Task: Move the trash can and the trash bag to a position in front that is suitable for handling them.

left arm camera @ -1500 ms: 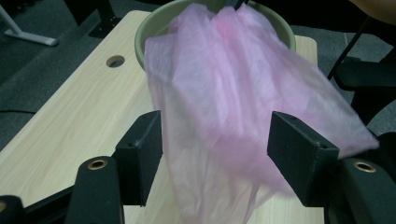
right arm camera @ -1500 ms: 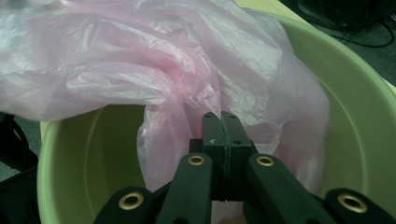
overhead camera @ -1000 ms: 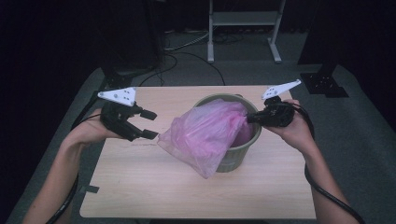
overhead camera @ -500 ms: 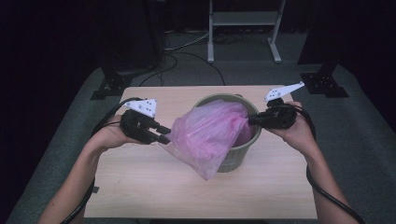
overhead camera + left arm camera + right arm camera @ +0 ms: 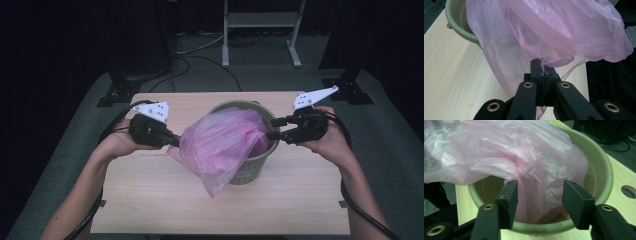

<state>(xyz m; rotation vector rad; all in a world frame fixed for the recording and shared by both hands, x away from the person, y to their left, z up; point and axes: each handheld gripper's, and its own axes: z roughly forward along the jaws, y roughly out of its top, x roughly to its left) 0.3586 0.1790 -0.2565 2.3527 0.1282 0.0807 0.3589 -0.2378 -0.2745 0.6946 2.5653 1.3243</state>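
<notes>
Two grippers work a pink plastic bag point(image 5: 222, 145) draped over the green bin point(image 5: 252, 167) near the table's point(image 5: 150, 210) far edge. Left gripper point(image 5: 541, 68) has just clamped the bag's edge; right gripper point(image 5: 539, 195), just opening, straddles loose film. Pull outward gently so the thin plastic doesn't tear. No writing is legible.

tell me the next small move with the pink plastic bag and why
Probably draw the left gripper, shut on the thin pink plastic bag, outward over the round green bin rim. The right gripper has just been opening, bag loose between its jaws.
</notes>
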